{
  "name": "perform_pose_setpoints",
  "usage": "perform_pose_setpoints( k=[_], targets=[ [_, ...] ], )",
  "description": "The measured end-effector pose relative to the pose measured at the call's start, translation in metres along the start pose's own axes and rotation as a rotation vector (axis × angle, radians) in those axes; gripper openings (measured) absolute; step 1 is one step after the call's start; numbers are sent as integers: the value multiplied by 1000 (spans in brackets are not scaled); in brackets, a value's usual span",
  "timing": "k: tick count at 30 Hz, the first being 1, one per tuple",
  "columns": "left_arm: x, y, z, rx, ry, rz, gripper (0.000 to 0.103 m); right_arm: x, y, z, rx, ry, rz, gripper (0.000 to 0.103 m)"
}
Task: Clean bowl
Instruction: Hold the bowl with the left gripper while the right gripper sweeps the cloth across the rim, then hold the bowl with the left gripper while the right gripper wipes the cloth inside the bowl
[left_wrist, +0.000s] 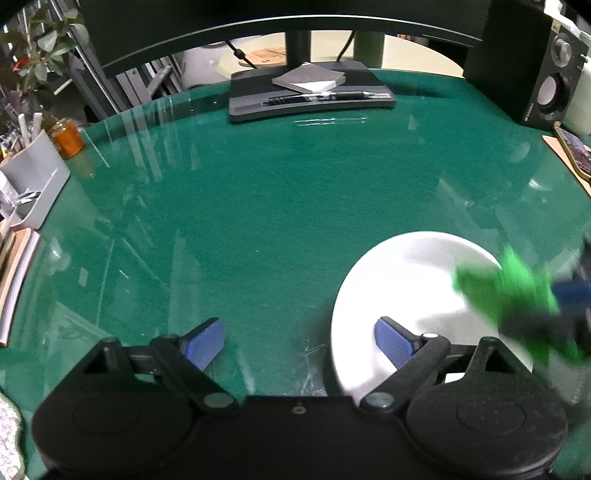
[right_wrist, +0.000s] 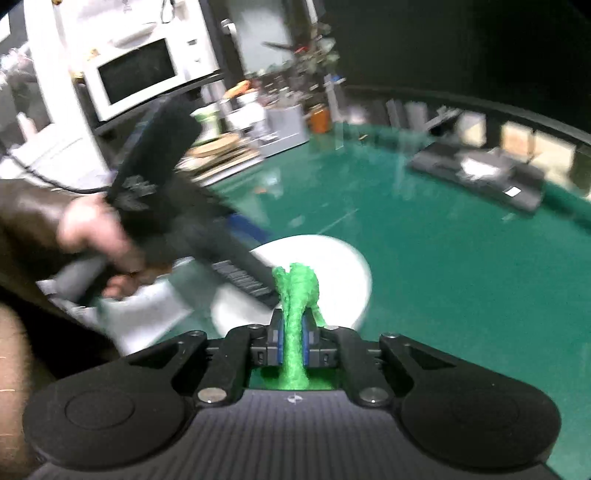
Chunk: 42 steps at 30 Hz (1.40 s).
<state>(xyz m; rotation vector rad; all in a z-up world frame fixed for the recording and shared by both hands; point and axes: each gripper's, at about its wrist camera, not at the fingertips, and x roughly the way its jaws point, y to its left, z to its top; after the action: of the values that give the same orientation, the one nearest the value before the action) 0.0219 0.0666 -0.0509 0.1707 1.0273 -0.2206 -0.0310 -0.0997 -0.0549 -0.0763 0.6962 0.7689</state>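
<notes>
Now the left gripper (left_wrist: 299, 341) is spread wide, holding nothing. At 4 o'clock the white bowl (left_wrist: 399, 280) sits on the green table (left_wrist: 258, 206), the green cloth (left_wrist: 506, 291) over it. Only the right view shows the right gripper (right_wrist: 292, 341) pinching that cloth (right_wrist: 295, 295), and a microwave (right_wrist: 140, 72) at 11 o'clock.

Home office: monitor stand (left_wrist: 310, 94), microwave (right_wrist: 142, 74).

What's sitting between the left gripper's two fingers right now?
Left wrist view: bare green tabletop between the left gripper fingers; its right finger overlaps the white bowl.
</notes>
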Motion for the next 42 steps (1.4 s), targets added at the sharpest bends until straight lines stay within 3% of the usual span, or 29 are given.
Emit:
perform_pose_setpoints(
  k=[1,3,6,9,13,20,24,26,29,31,32,35,36,37,42],
  targets=[
    [-1,0,1,-2,1,-17,64,2,-6,3,8,-11,-17,6],
    [-2,-3,3,3,2,-52,36,9,-11,8,-5,-17,-29,6],
    [-3,-9,7,16,6,-86,23,13,-12,13,-9,-11,-30,9],
    [-2,-6,7,-14,3,-104,22,8,-3,9,-7,10,3,8],
    [0,4,6,-76,11,-152,21,-1,17,-1,12,39,114,9],
    [0,4,5,-84,14,-155,21,5,-10,2,58,-11,1,8],
    [-1,3,4,-83,12,-152,22,7,-4,3,37,8,5,9],
    [-1,3,4,-82,11,-152,22,6,4,-2,28,26,48,9],
    [2,3,4,-77,11,-147,23,2,9,-2,24,19,43,20],
    [2,3,4,-73,11,-144,24,-3,8,1,44,4,41,42],
    [2,3,4,-74,10,-143,25,-4,9,5,46,-6,32,46],
    [2,5,4,-79,8,-142,27,-10,8,4,45,-19,3,37],
    [2,5,3,-79,8,-141,27,-11,8,3,45,-19,-7,13],
    [2,5,3,-79,8,-141,28,-11,8,1,41,-16,-25,5],
    [2,5,4,-80,7,-134,32,-7,11,-1,18,11,-33,5]
  ],
)
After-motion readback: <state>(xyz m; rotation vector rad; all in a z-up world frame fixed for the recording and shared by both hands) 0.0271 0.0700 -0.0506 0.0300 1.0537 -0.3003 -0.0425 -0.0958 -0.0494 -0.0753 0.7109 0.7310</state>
